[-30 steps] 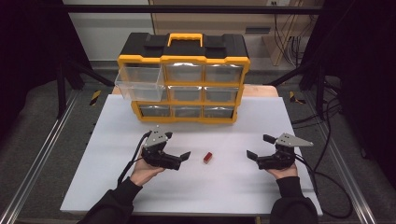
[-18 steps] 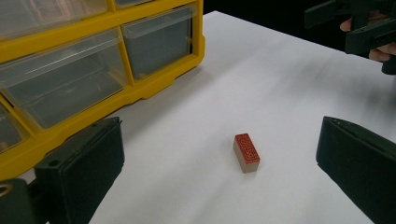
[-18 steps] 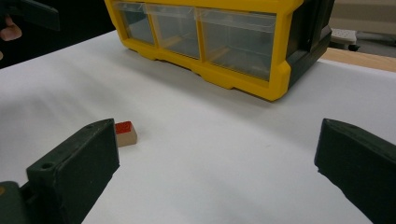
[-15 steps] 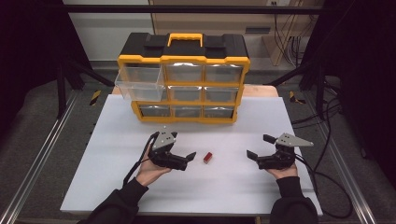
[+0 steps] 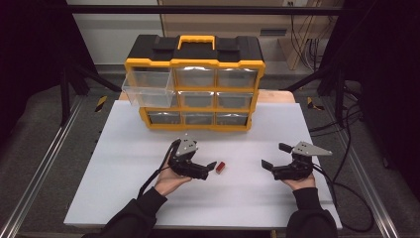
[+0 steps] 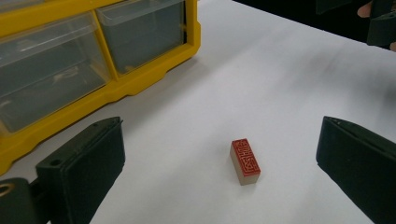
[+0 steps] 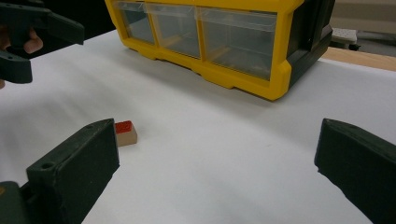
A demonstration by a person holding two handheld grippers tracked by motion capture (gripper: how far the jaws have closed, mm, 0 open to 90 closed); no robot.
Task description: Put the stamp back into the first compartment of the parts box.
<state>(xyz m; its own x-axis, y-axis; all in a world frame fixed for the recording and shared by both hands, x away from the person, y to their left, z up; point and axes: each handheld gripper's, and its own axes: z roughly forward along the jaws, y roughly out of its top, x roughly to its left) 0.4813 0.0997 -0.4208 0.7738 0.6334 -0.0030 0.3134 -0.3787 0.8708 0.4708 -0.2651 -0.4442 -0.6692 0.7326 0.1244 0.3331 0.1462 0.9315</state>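
The left gripper (image 5: pixel 208 168) has its 2 jaws wide apart and empty, and the small red block (image 5: pixel 221 168) lies on the white table (image 5: pixel 124 163) just beside their tips. In the left gripper view the block (image 6: pixel 245 161) sits between the 2 black jaws, a little nearer to the right one, flat on the table with its red patterned face up. It touches neither jaw.

The step in hand, as I judge it, is to pick up this block with the left gripper. To do it well, the hand should come forward and down until both pads are level with the block's sides, and the block should be in the middle of the gap, not near 1 pad. The block lies at an angle to the jaws, so it is better to turn the wrist a little and press on its 2 long sides. Closing should be slow, because a light block on a smooth surface can slide or spin away.

Behind stands the yellow drawer cabinet (image 5: pixel 195 89), with 1 clear drawer (image 5: pixel 148 89) at its upper left pulled out; probably the block goes there.

At the right, the right gripper (image 5: pixel 275 158) rests with its jaws also apart and empty, well apart from the block, and it can stay out of the way.
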